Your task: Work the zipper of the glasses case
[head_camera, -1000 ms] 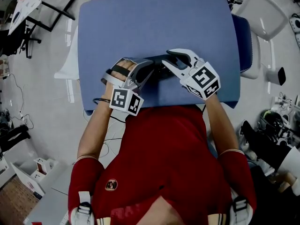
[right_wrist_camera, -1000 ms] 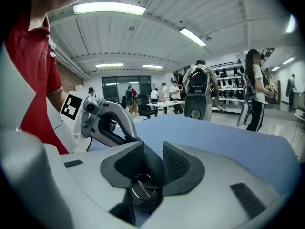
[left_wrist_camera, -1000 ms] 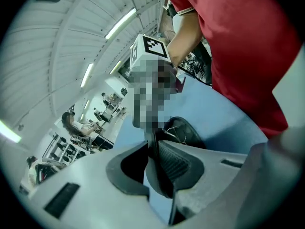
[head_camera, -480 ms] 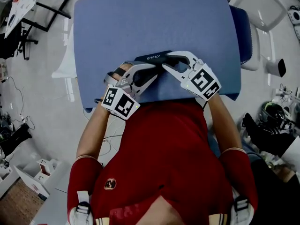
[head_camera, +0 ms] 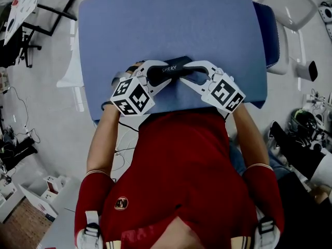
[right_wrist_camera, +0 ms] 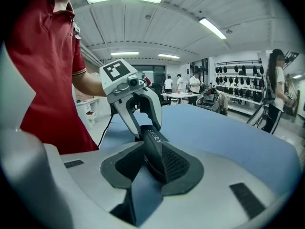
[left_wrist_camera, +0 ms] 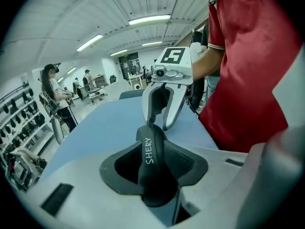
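The black glasses case [head_camera: 174, 69], printed SHERY, stands on its long edge over the blue table [head_camera: 171, 19] and spans between both grippers. Its left end sits inside my left gripper [head_camera: 167, 71], whose jaws are opening. In the left gripper view the case [left_wrist_camera: 150, 161] leans on the right pad [left_wrist_camera: 183, 159], with a dark gap on its other side. My right gripper [head_camera: 184, 72] is shut on the case's other end [right_wrist_camera: 155, 149], which lies against the textured pad [right_wrist_camera: 176, 163]. I cannot make out the zipper pull.
The table's near edge is just below the grippers, against the person's red shirt. A white chair [head_camera: 290, 14] stands at the right, with a black object [head_camera: 310, 83] on the floor. In the gripper views, people [left_wrist_camera: 52, 94] and racks stand far off in the room.
The case has turned up onto its edge, with the printed side now on top. The left gripper rolled so its marker cube faces up, and its jaws now stand wider around the case's end.
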Motion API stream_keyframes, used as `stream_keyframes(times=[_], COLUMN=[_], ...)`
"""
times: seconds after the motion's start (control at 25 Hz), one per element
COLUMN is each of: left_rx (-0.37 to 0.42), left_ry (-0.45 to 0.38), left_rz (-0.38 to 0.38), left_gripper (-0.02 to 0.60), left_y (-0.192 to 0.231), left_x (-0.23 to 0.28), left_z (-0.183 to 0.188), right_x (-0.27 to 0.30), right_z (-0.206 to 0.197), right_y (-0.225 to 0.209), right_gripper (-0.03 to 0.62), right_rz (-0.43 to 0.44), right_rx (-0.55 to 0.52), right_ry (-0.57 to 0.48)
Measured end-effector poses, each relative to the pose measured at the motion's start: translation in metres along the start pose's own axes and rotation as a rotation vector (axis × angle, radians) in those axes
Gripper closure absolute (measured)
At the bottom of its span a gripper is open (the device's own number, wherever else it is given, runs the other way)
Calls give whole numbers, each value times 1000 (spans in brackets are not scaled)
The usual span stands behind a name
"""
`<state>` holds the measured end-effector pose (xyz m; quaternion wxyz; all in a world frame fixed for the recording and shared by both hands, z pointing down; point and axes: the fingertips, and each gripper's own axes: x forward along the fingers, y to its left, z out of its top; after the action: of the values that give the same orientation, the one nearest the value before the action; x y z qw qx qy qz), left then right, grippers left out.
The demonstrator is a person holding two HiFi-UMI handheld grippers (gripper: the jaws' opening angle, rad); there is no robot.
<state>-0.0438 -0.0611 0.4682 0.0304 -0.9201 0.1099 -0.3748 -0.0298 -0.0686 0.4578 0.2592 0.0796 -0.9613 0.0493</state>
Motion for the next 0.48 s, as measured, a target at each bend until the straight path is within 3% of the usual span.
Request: stream_keyframes(times=[0.2,0.48], left_rx=[-18,-37], left_ry=[40,66], left_rz=[-27,3], left_gripper=[449,449], left_y=[-3,-5], left_x=[10,16], left_z=[-1,1], right_x=[0,-12], right_z=[-3,-7], right_y=[2,-1], right_gripper=[487,485], right_rz=[32,140], right_rx=[-30,-72], right_ry=[14,0])
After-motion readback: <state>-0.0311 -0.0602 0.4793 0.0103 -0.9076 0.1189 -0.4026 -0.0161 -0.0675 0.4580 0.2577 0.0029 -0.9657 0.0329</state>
